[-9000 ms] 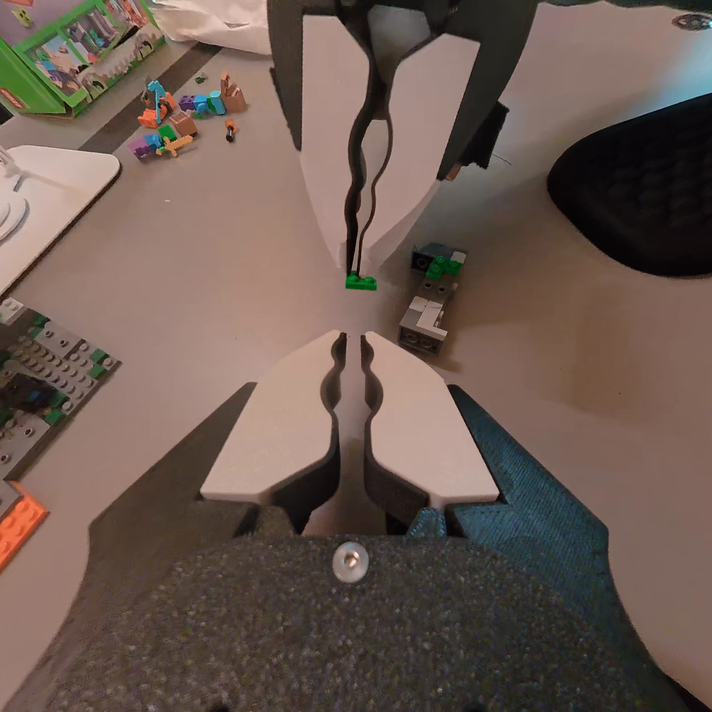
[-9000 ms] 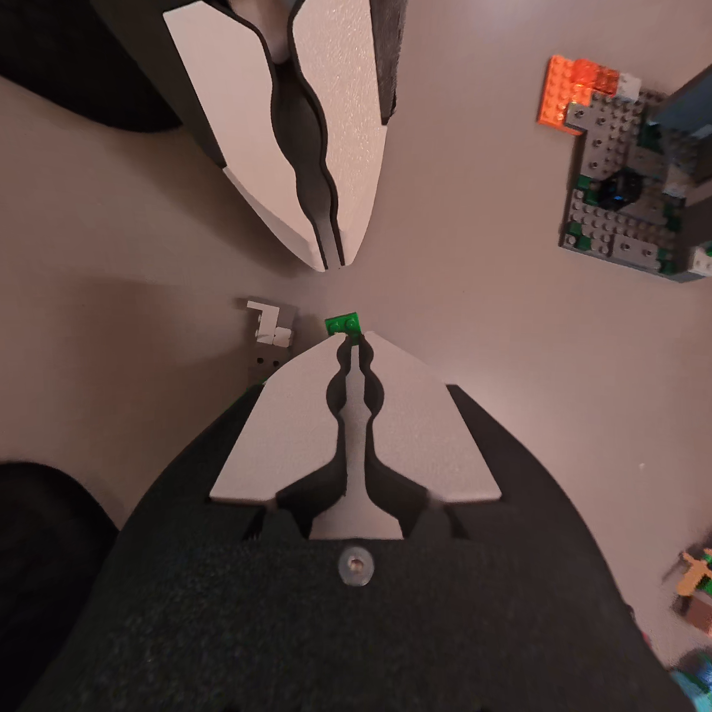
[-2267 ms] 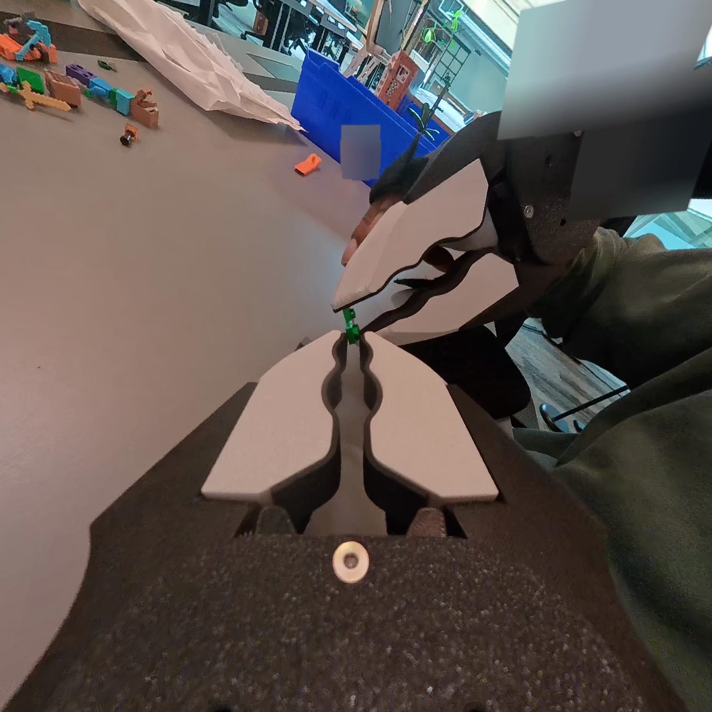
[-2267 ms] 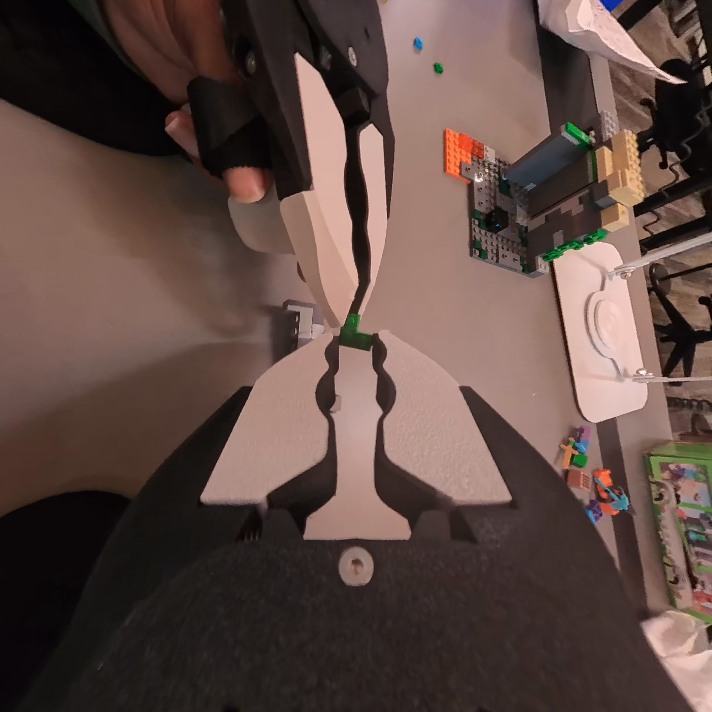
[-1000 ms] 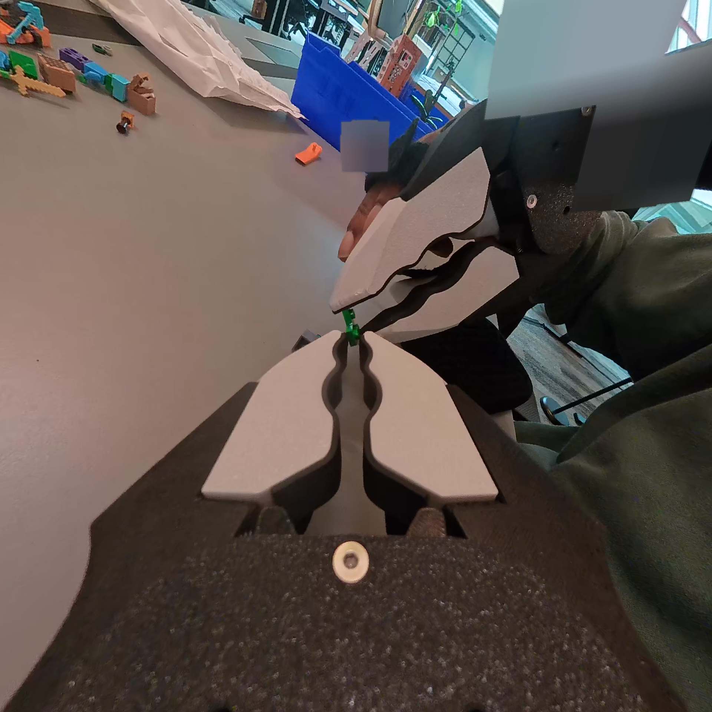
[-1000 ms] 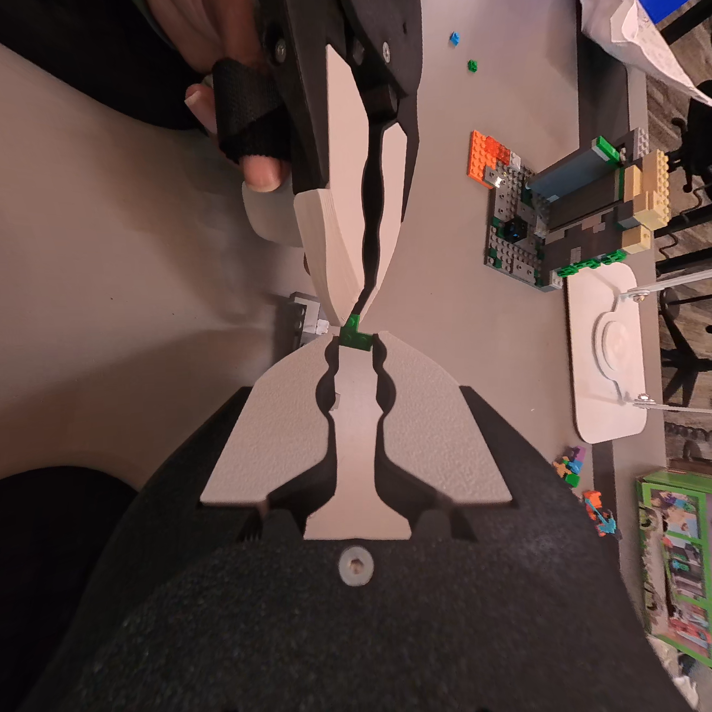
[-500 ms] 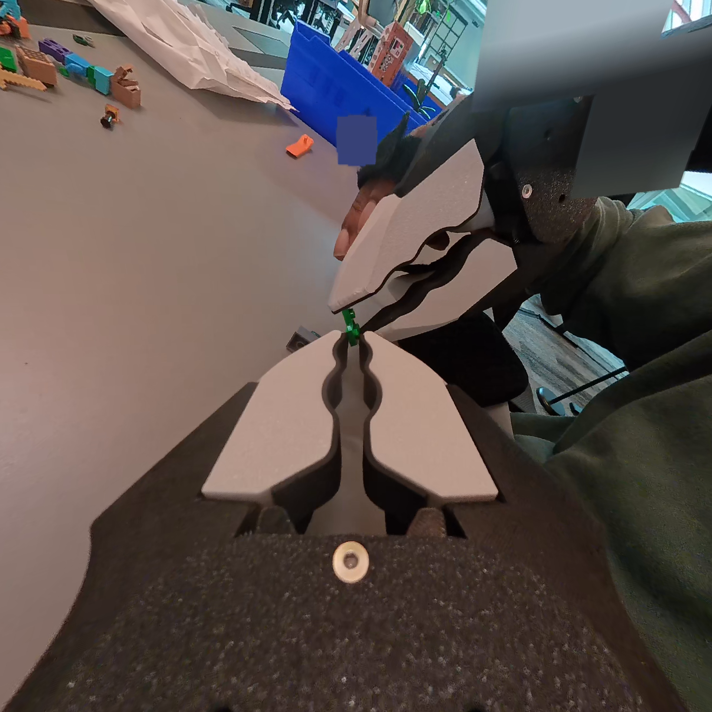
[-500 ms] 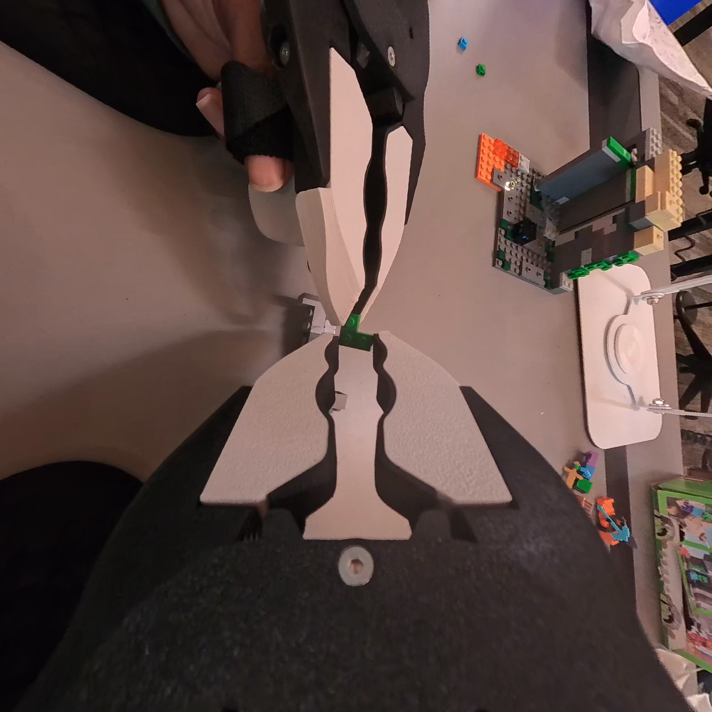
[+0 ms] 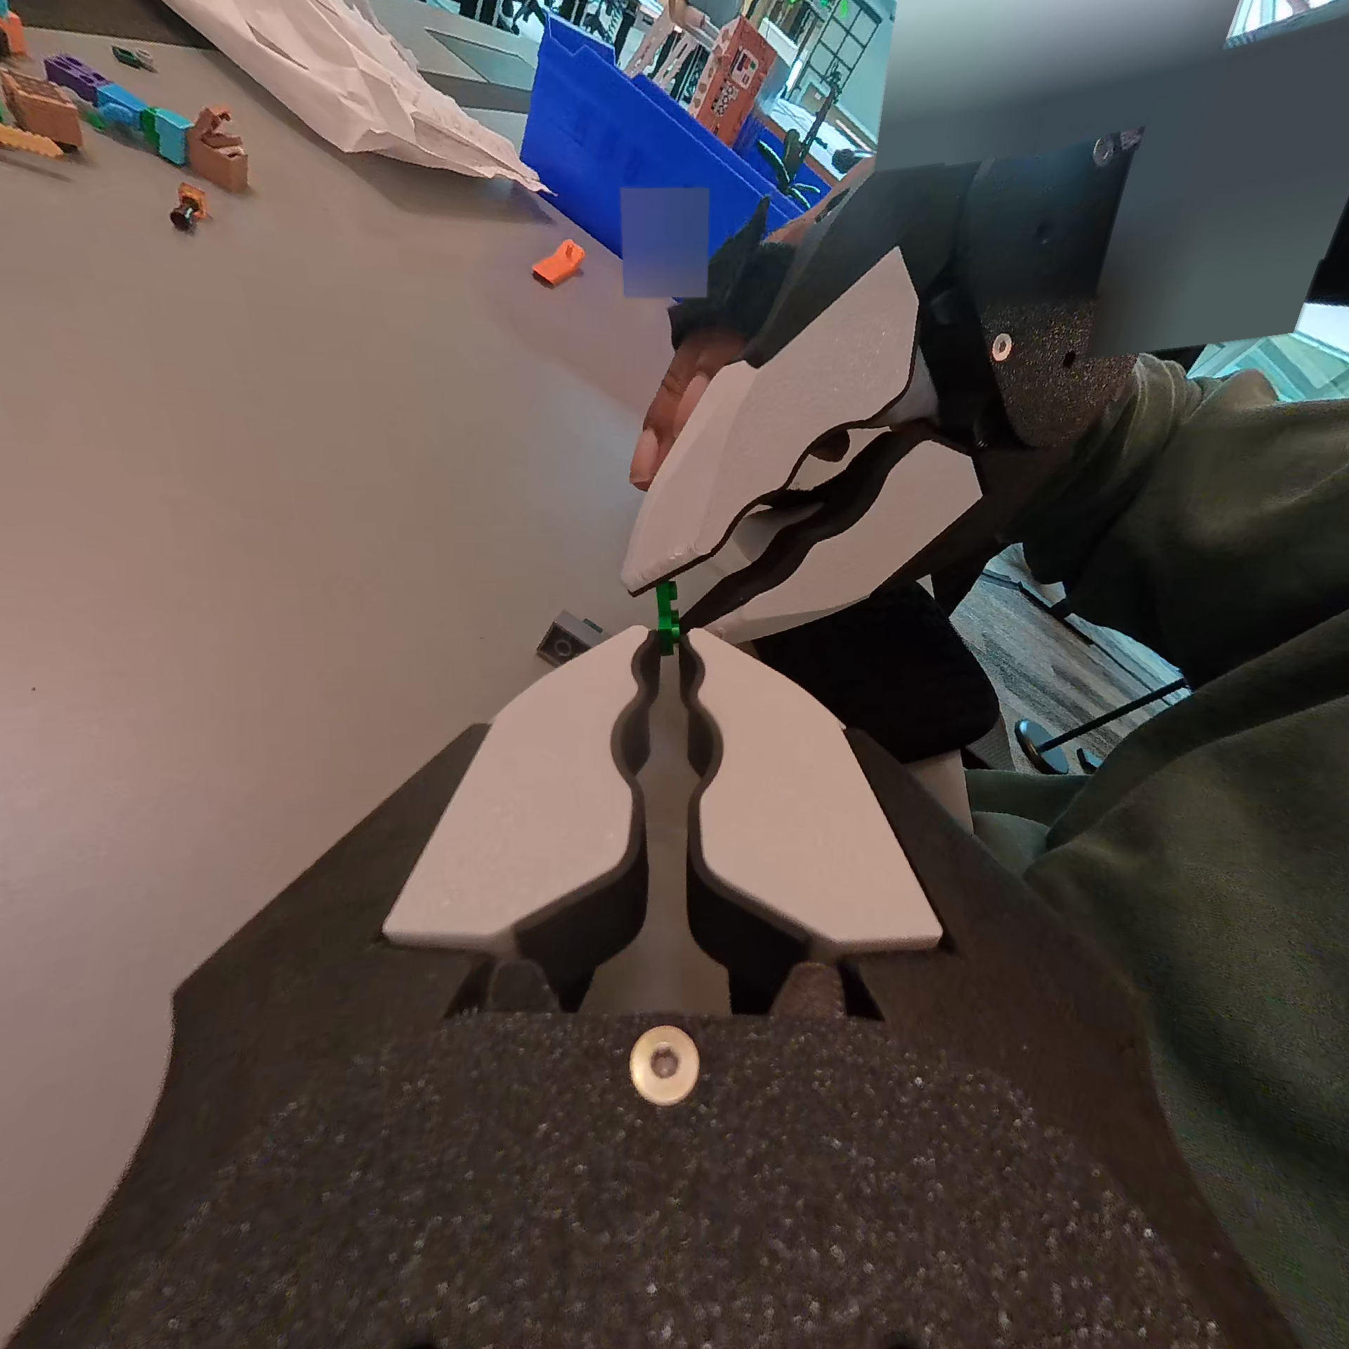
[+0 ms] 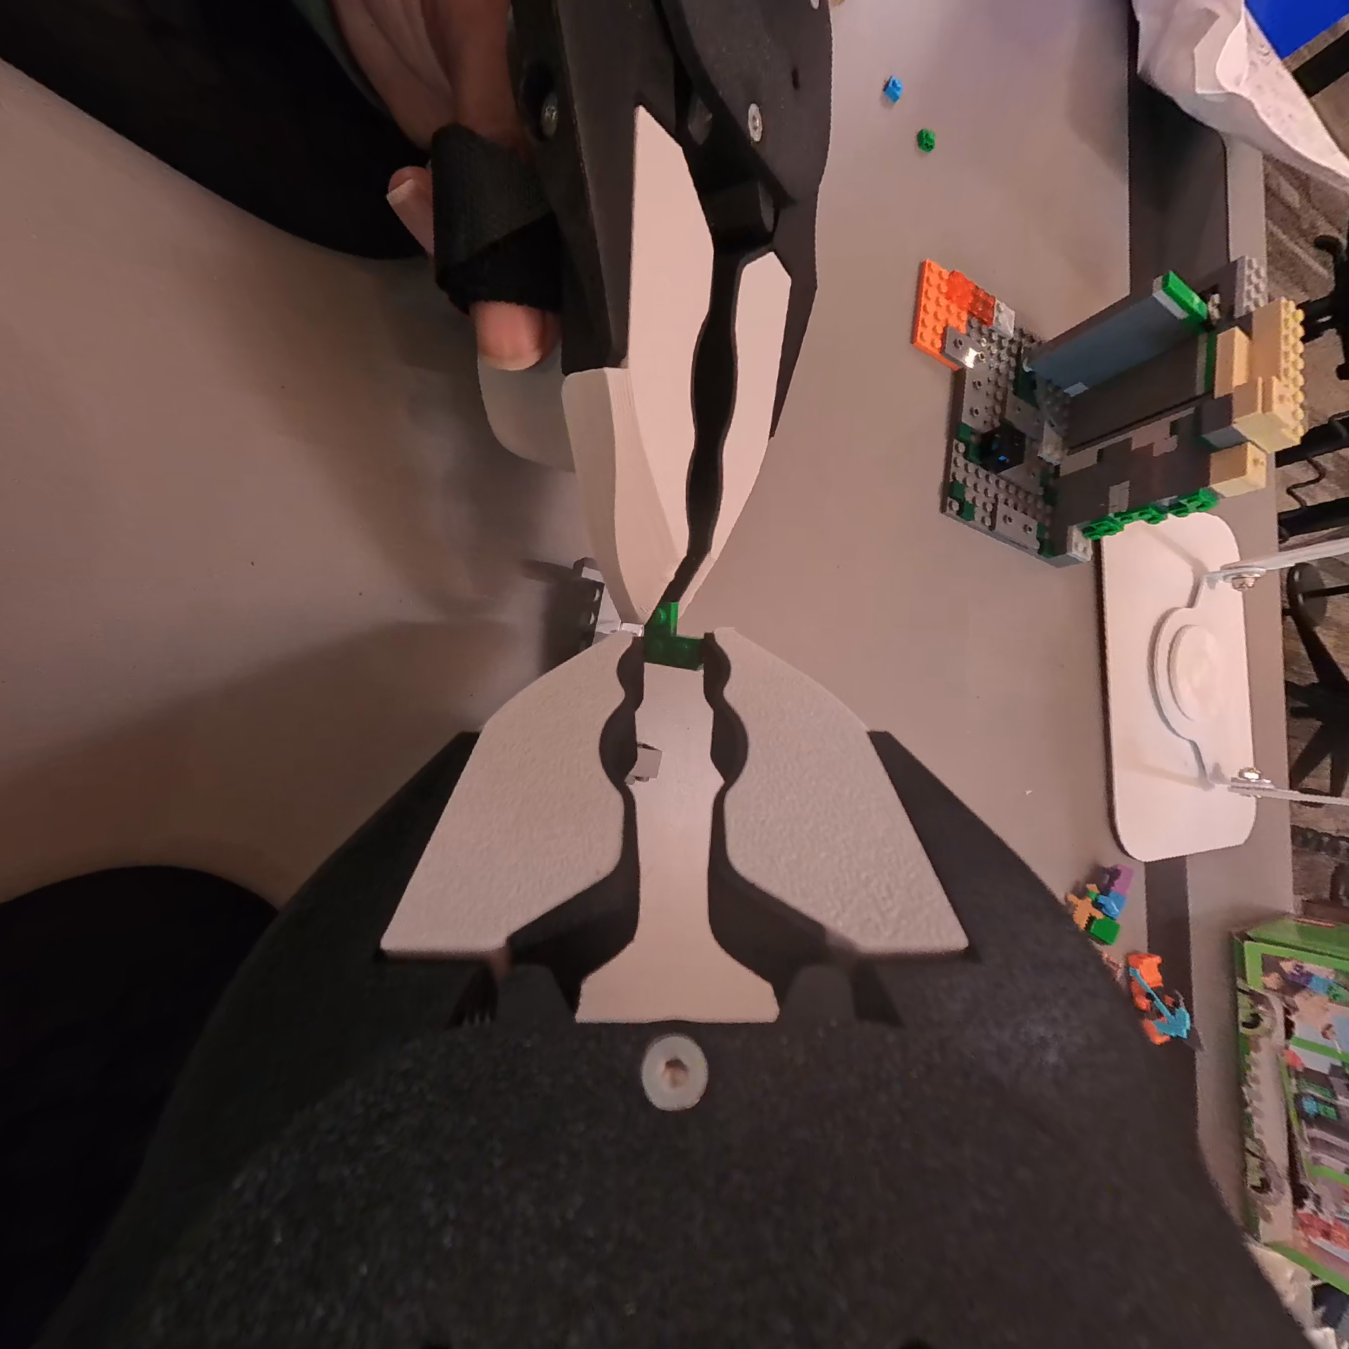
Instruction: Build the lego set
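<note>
Left gripper and right gripper both pinch green piece; no writing legible.

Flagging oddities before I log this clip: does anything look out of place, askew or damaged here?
One thing: the green piece is off the table, pinched between both grippers at once, left gripper and right gripper tip to tip. A grey block lies alone on the table, far from the main build. Nothing looks damaged.
</note>
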The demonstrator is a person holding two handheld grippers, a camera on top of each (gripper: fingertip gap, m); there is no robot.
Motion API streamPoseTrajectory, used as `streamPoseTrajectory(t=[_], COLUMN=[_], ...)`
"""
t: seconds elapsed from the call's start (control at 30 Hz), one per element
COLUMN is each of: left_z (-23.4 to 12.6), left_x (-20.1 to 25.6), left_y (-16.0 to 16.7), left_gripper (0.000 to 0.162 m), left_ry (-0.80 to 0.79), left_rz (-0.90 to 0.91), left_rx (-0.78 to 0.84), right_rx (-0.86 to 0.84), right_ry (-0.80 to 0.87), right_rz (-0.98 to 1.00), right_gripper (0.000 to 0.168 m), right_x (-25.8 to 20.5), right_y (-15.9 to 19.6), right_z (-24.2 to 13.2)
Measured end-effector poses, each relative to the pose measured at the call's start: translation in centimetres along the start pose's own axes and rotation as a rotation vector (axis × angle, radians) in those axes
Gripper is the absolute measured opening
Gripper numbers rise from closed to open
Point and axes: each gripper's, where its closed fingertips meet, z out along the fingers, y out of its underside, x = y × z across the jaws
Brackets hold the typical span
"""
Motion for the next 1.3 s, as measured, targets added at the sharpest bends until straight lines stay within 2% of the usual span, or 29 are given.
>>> streamPoseTrajectory(t=[0.83,1.3], left_z=[-0.1,0.3], left_x=[-0.6,-1.3], left_y=[0.0,1.2], left_gripper=[0.006,0.009], left_ry=[-0.037,-0.149], left_rz=[0.029,0.219], left_rx=[0.002,-0.085], right_rx=[0.002,0.043], right_ry=[-0.002,-0.059], right_rz=[0.139,0.352], right_gripper=[0.015,0.014], right_x=[0.0,-0.6], right_y=[1.5,2.0], right_z=[0.1,0.6])
